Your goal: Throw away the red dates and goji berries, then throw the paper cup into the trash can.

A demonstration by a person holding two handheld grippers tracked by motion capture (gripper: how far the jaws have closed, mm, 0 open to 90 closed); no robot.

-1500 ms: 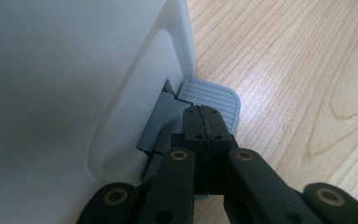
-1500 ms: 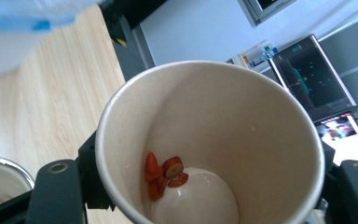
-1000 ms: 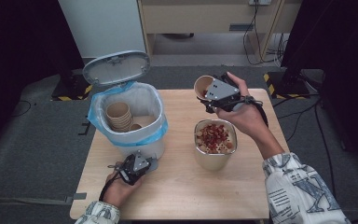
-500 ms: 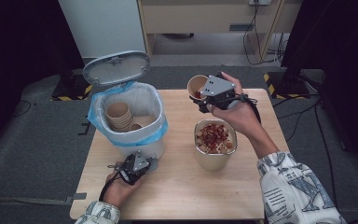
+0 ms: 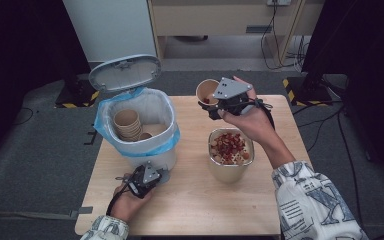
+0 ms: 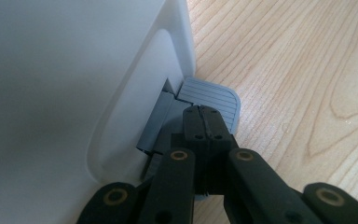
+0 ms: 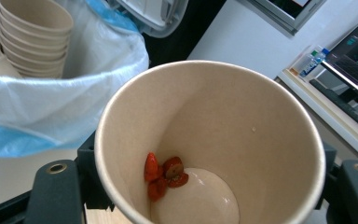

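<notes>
The right gripper [image 5: 214,106], jaws clamped on the paper cup [image 5: 206,92], has moved left toward the bin [image 5: 145,125], past the metal container [image 5: 230,162]. The left gripper [image 5: 152,176], jaws closed, stays pressing the bin's pedal [image 6: 210,100].

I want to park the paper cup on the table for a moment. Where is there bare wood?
Free: the near edge strip between the left gripper and the sleeve, in front of the metal container; also the table's right edge beyond that container. Crowded: the left side, taken by the white bin, and the gap between bin and container. The right gripper holds the paper cup.
</notes>
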